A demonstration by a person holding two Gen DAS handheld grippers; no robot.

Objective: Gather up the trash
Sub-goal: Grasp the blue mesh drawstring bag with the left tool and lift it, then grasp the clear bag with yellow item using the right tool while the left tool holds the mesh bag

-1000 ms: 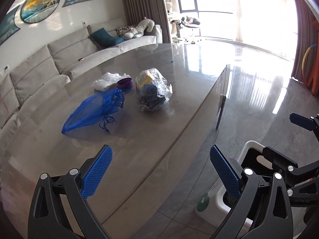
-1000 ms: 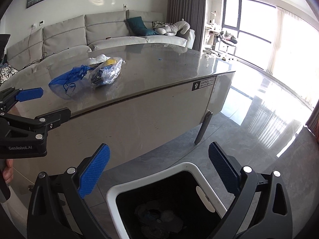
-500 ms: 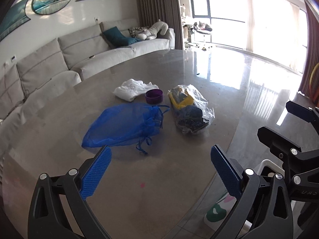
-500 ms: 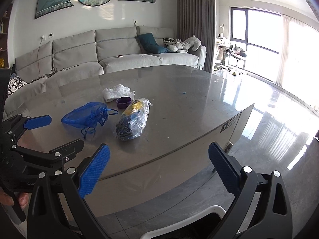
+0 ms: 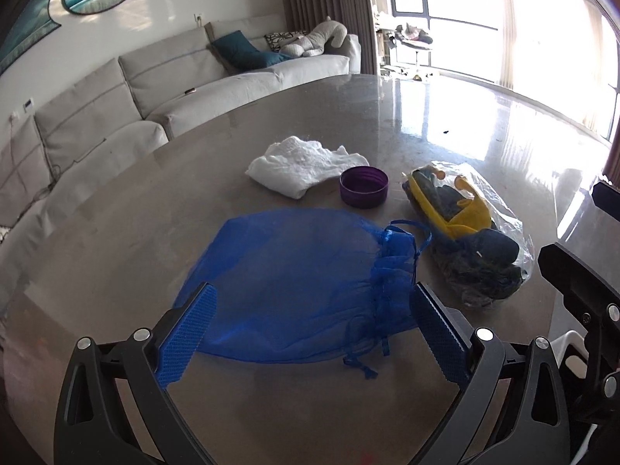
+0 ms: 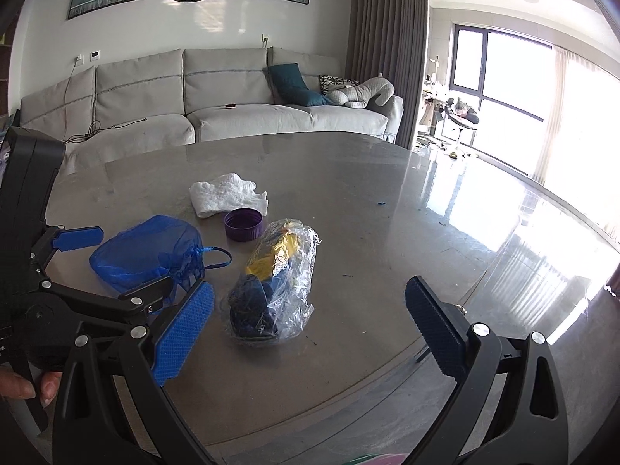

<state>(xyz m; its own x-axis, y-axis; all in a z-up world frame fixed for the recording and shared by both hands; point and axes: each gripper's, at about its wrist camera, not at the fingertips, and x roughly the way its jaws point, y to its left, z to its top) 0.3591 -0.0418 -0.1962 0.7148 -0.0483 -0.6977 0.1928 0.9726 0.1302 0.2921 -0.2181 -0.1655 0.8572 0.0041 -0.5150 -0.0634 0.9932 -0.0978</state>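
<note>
Since the job is to pick up trash, the 4 bits on the table (image 5: 116, 240) matter most. Closest to the left gripper (image 5: 310, 333) is the blue mesh bag (image 5: 294, 279), flat, w/ its string end pointing right. Just right of it lies the clear plastic bag (image 5: 469, 240), stuffed w/ yellow & dark things. Behind those two sit the purple cap (image 5: 363, 192), open side up, & the white tissue (image 5: 306, 164), crumpled; cap and tissue look like they touch or nearly do.

Left gripper hangs right over the blue mesh bag, jaws wide apart, holding nothing. Bag shows between its pads, so I think that's the 1st grab. It's thin & floppy, so it could slip or bunch up.

Right gripper (image 6: 310, 329) is also wide open & empty. It points at the clear plastic bag (image 6: 277, 285), which sits a bit ahead of the pads, prob. next to go. Crinkly bag, easy to squash.

A white bin edge (image 5: 569, 352) peeks out low at the right, off the table, prob. where trash goes. A hand (image 6: 23, 385) holds the left tool's handle.
</note>
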